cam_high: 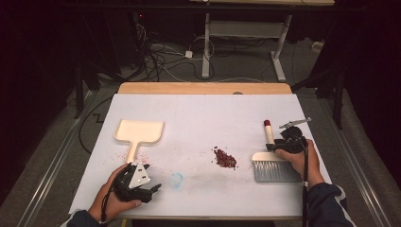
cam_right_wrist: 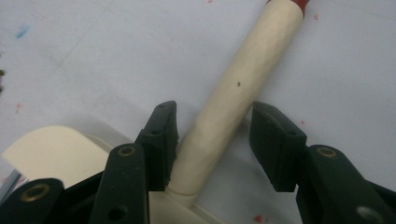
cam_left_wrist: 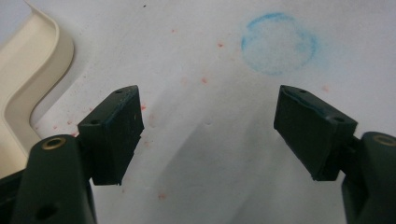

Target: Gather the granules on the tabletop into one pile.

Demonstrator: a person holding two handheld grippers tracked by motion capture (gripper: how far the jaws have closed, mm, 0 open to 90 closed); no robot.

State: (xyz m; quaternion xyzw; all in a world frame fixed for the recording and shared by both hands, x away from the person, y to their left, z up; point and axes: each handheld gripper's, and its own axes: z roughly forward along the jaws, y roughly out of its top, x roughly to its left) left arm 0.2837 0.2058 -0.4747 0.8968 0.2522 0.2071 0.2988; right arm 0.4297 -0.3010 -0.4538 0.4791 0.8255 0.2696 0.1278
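Observation:
A cream brush lies at the right of the table, its grey bristles (cam_high: 276,171) near me and its red-tipped handle (cam_high: 268,133) pointing away. My right gripper (cam_high: 273,147) is open with a jaw on each side of that handle (cam_right_wrist: 243,88). In the right gripper view (cam_right_wrist: 215,140) the left jaw touches the handle and the right jaw stands off with a gap. A small pile of red crumbs (cam_high: 224,158) sits mid-table. The cream dustpan (cam_high: 140,131) lies at the left. My left gripper (cam_high: 152,191) hovers open and empty near the front edge, below the pan's handle (cam_left_wrist: 208,130).
A faint blue ring (cam_high: 176,179) is drawn on the white cover (cam_high: 203,118) right of my left gripper, also seen ahead of its jaws (cam_left_wrist: 279,43). Tiny red specks dot the cover near the dustpan's edge (cam_left_wrist: 28,79). Floor cables and a desk frame lie beyond the table.

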